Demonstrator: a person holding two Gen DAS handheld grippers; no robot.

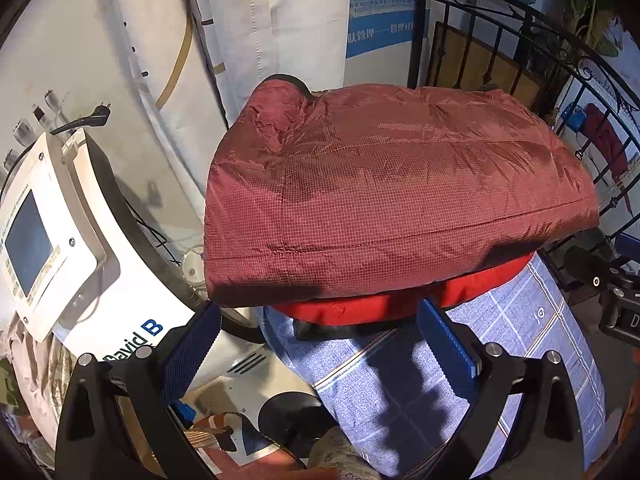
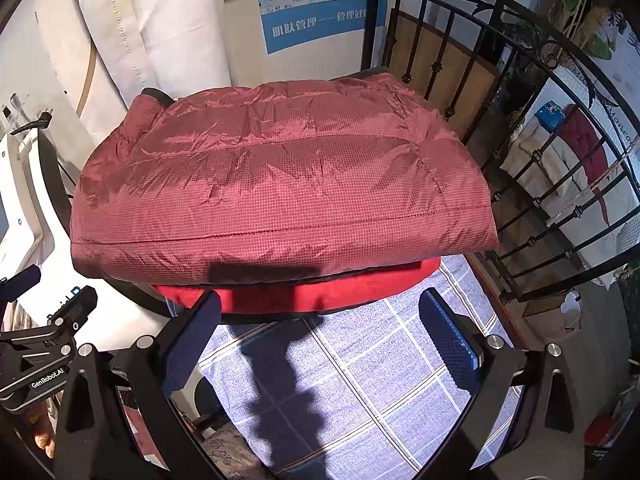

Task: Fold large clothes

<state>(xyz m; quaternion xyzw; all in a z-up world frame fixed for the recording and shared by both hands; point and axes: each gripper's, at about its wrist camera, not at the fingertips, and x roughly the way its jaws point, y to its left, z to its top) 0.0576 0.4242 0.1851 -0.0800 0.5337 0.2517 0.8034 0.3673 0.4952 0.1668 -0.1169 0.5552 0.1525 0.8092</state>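
A dark red padded jacket (image 1: 380, 196) lies folded into a thick bundle on a blue checked cloth (image 1: 500, 360). A brighter red layer (image 1: 380, 308) shows under its near edge. The same jacket (image 2: 280, 184) fills the middle of the right wrist view, on the same cloth (image 2: 360, 380). My left gripper (image 1: 320, 344) is open and empty, just short of the jacket's near edge, toward its left part. My right gripper (image 2: 320, 344) is open and empty, also just short of the near edge.
A white machine with a screen (image 1: 48, 248) stands close on the left. A black iron railing (image 2: 540, 160) runs along the right and back. White rolled material (image 2: 160, 32) and a blue poster (image 2: 320, 12) stand behind. The left gripper's body (image 2: 36, 344) shows at the left.
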